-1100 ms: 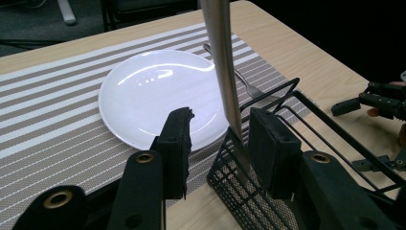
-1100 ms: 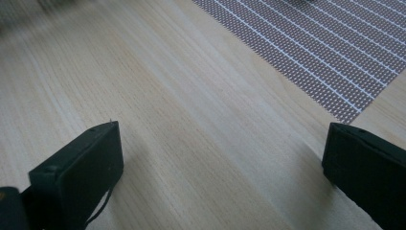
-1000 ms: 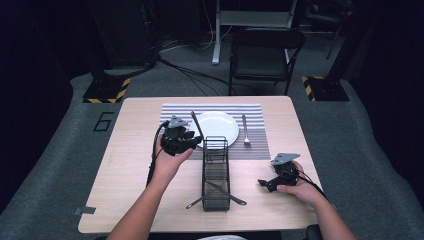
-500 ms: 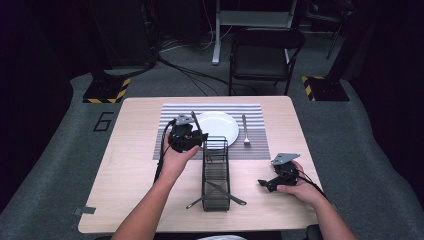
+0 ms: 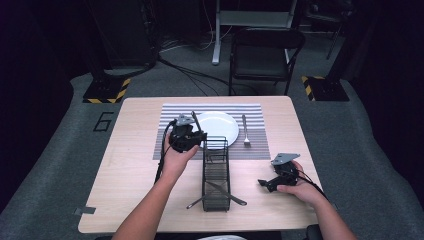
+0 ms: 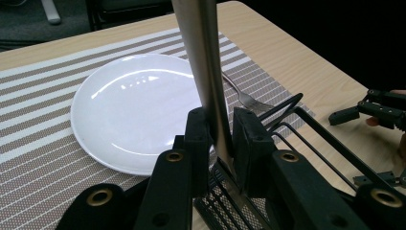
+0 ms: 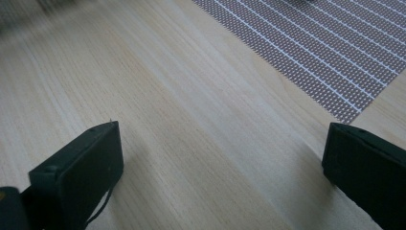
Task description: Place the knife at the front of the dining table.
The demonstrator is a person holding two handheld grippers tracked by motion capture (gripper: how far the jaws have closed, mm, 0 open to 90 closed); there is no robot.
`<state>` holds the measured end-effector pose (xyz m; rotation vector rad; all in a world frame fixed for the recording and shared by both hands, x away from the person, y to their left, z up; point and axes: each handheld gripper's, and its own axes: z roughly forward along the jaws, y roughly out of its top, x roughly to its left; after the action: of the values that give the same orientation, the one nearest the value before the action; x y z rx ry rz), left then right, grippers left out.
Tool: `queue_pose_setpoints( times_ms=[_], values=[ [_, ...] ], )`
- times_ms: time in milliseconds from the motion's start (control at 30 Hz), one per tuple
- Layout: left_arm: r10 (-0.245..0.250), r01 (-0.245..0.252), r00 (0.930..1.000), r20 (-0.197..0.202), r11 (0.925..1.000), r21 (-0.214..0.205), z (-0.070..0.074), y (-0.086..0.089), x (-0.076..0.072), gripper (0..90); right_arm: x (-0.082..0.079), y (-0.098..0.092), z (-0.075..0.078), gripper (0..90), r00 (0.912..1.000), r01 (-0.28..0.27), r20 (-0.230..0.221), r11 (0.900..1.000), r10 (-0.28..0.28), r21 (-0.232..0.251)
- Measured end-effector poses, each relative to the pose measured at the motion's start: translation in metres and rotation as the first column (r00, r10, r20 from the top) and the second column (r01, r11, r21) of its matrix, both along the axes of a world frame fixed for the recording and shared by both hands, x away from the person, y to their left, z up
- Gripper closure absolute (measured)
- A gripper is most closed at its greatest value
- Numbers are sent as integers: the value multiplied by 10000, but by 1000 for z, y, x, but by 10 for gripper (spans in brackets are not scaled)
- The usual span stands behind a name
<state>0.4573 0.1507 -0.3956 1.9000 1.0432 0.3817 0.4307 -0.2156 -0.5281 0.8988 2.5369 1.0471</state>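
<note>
- Sitting at the table's (image 5: 125,165) left side, the person's left hand (image 5: 176,159) holds the left gripper (image 5: 186,134) over the near-left edge of the striped placemat (image 5: 167,127).
- That gripper's jaws are pinched tight on a flat metal utensil handle (image 6: 203,72), which sticks up and away from the jaws in the left gripper view. Which utensil it is, can't tell, the working end is hidden.
- Just past it is the white plate (image 5: 217,125), sitting on the placemat, nothing on it.
- Right of the gripper, a black wire caddy (image 5: 216,175) stands on the wood, its far end touching the placemat's near edge. A couple of utensils (image 5: 225,192) lie across its near end, poking out both sides.
- A fork (image 5: 245,131) lies on the placemat just right of the plate, tines toward the person.
- Far right, the right hand (image 5: 300,187) rests the right gripper (image 5: 264,183) low on the bare table, jaws spread wide with nothing between them; the right gripper view shows only wood grain and a placemat corner there.
</note>
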Motion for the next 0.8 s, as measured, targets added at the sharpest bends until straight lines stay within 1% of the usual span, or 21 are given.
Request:
queue_pose_setpoints(
  times_ms=[100,233,333,400,467,500,600,700,800],
  values=[
    [-56,56,9999,102,10000,42,0,-2,-2,784,0,0,0,0,10000,2,1,10000,-2,-2],
    [-231,233,9995,201,9997,-114,0,-5,-6,800,0,0,0,0,10000,-10,10,10000,10,-9],
    [-482,489,9986,229,9984,-283,1,-9,-9,819,0,0,0,0,10000,-11,1,10000,11,-8],
    [-571,575,9977,361,9983,-99,1,-13,-11,821,0,0,0,0,10000,-22,11,10000,22,-10],
    [-641,644,9971,416,9979,-54,2,-16,-13,823,0,0,0,0,10000,-5,15,10000,5,-4],
    [-692,690,9967,427,9976,70,3,-17,-13,823,1,0,0,0,9999,-53,109,10000,53,5],
    [-750,743,9964,406,9970,201,5,-18,-13,824,1,0,0,0,9999,-71,98,10000,71,-3],
    [-738,732,9964,427,9972,139,7,-17,-13,824,1,0,0,0,9999,-70,106,10000,70,-1],
    [-785,776,9958,466,9968,202,12,-17,-14,825,1,0,0,0,9999,-66,100,10000,66,0]
  ],
)
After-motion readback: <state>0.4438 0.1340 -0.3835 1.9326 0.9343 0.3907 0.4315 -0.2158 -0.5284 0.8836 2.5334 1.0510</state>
